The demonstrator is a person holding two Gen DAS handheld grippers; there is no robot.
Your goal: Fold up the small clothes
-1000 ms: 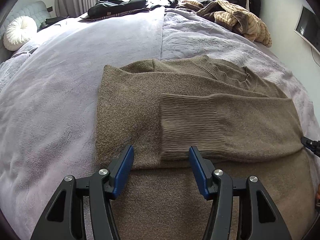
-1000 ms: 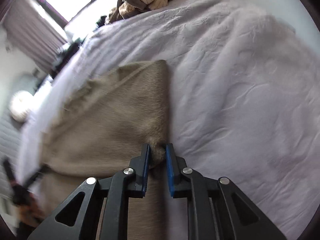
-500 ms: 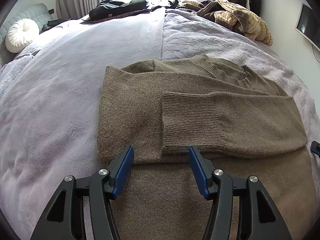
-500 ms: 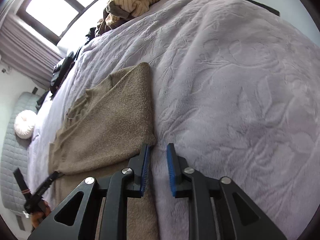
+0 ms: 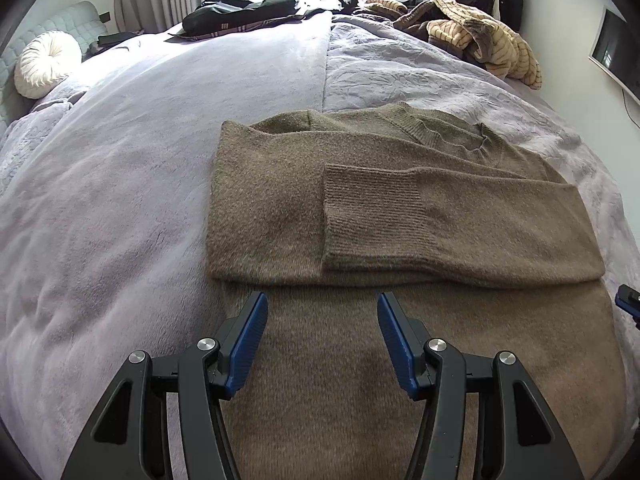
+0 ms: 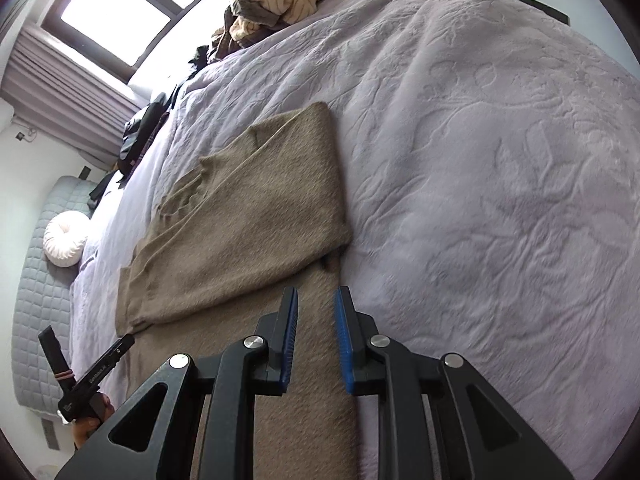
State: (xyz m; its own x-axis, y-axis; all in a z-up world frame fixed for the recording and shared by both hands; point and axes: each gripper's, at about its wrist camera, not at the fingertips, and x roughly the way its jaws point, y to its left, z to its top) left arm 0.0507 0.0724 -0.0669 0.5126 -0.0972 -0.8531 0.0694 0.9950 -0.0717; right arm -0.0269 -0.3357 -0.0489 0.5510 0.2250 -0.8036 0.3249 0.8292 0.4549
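One brown sweater (image 5: 400,220) lies flat on the bed (image 5: 120,200), toward its near edge, right of the seam between the two lilac covers. Both sleeves are folded across the chest; one ribbed cuff (image 5: 360,216) lies on top, mid-body, and the collar points to the far edge. The lower body runs under both grippers.

Left gripper (image 5: 322,320): jaws half apart over the lower body, nothing between the pads, not clearly touching the knit. Right gripper (image 6: 316,316): jaws narrowly apart, empty, above the sweater's right edge just below the folded sleeve corner (image 6: 336,248).

In the right wrist view the left gripper (image 6: 96,372) shows at the sweater's left side, with small white writing on its finger, too small to read.

Far edge of the bed: one striped beige garment pile (image 5: 480,44) at the far right corner, one dark garment pile (image 5: 240,12) at mid far edge. One round white cushion (image 5: 44,64) at the left edge by the quilted headboard (image 6: 36,320). One wall screen (image 5: 616,56) on the right. One window (image 6: 116,12) with curtains. No brand readable anywhere.
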